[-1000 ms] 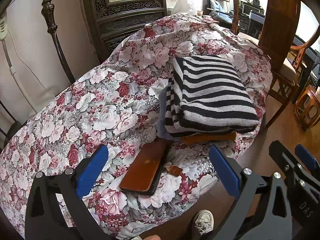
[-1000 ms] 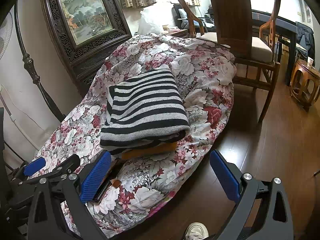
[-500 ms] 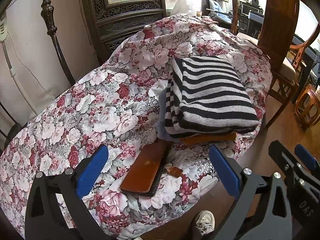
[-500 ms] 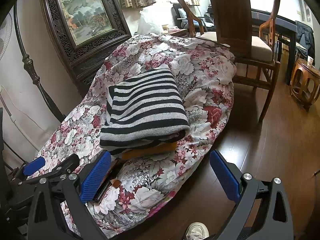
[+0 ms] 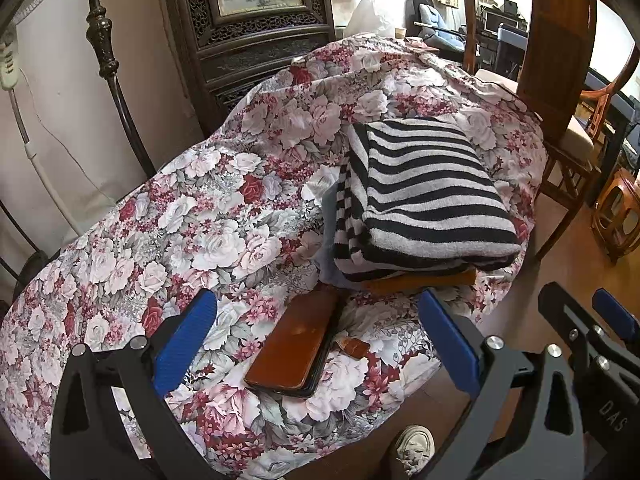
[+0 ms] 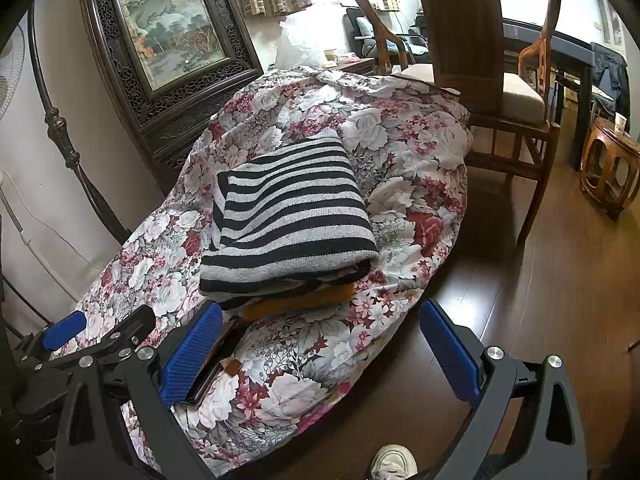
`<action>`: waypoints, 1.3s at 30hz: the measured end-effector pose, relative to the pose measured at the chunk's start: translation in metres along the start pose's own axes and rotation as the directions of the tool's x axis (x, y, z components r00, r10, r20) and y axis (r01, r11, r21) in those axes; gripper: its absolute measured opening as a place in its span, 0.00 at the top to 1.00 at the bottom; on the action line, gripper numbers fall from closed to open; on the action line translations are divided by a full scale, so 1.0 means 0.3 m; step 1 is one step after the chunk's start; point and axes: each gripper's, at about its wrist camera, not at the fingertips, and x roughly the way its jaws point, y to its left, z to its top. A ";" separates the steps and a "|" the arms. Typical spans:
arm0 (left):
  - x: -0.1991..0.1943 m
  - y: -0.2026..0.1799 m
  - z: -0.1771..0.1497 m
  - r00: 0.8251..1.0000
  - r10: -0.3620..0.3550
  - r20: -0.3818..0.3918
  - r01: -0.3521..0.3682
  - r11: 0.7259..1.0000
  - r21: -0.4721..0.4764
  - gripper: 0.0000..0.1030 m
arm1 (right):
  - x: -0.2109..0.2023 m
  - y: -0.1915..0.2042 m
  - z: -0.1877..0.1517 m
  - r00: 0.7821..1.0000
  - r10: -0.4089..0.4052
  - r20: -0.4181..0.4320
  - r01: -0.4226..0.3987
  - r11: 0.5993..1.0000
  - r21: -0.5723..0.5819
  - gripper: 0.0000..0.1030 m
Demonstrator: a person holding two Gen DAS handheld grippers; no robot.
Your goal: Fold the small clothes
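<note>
A folded black-and-grey striped garment (image 5: 428, 196) (image 6: 292, 216) tops a small pile of folded clothes on a floral bedspread (image 5: 192, 224) (image 6: 404, 148). An orange-brown piece (image 5: 420, 280) (image 6: 300, 302) pokes out under it, and a grey-blue one (image 5: 330, 240) lies lower still. My left gripper (image 5: 318, 340) hovers open in front of the pile, above a phone in a brown case (image 5: 298, 344). My right gripper (image 6: 320, 348) is open too, held off the bed's near edge with nothing between its fingers.
A carved dark wood frame with a painting (image 6: 168, 28) and a metal bedpost (image 5: 108, 64) stand behind the bed. A wooden chair (image 6: 480, 56) and a small stool (image 6: 608, 168) stand to the right on the wood floor. A person's shoe (image 6: 392, 462) shows below.
</note>
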 end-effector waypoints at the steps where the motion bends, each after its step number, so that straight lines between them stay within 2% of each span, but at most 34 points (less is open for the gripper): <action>1: -0.002 -0.001 0.004 1.000 0.003 0.008 -0.003 1.000 0.000 0.05 | 0.001 0.000 0.001 1.000 0.000 0.001 0.000 1.000 0.000 0.03; 39: -0.004 0.003 -0.018 1.000 -0.018 0.000 0.018 1.000 0.011 0.05 | 0.007 0.002 0.002 1.000 0.000 0.000 0.000 1.000 0.001 0.03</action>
